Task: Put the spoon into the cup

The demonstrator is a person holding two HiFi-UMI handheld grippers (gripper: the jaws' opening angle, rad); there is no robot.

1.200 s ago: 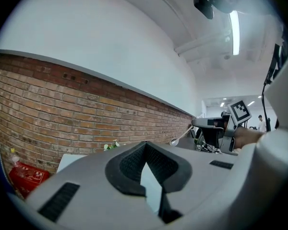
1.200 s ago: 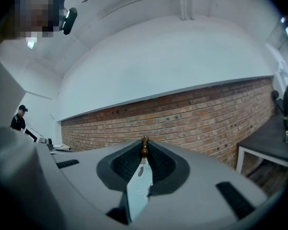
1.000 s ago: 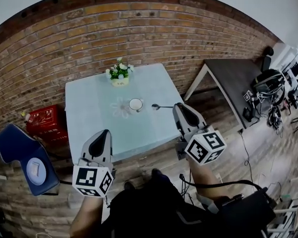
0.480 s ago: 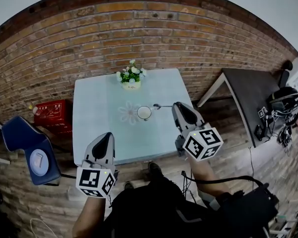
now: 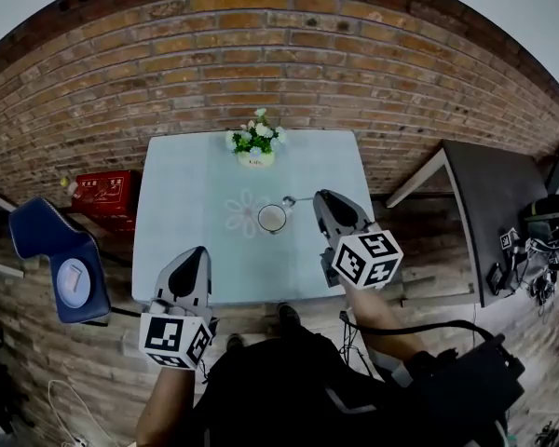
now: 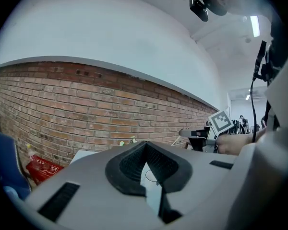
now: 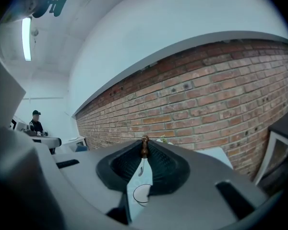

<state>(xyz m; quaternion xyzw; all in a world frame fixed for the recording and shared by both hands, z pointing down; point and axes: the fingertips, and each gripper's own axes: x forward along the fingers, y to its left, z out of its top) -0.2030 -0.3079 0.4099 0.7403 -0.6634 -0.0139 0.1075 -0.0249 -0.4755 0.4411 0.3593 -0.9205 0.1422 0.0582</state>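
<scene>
My right tool (image 5: 319, 196) has brought the spoon (image 5: 290, 200) it grips close to the cup (image 5: 272, 218); next I'd lower it in; left tool (image 5: 197, 251) closed, empty

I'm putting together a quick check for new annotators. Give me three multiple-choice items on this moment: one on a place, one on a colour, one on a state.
1. Where do the flowers stand?
A) on the floor
B) at the far edge of the table, by the brick wall
C) on a windowsill

2. What colour is the box left of the table?
A) green
B) yellow
C) red

3. Where is the spoon?
A) gripped by the right gripper, outside the cup
B) inside the cup
C) lying on the floor

Answers:
1 B: the head view shows the flowers at the wall-side edge.
2 C: the box shows plain red in the head view.
3 A: the right gripper view shows the spoon between the jaws, and from above the cup has nothing in it.
</scene>
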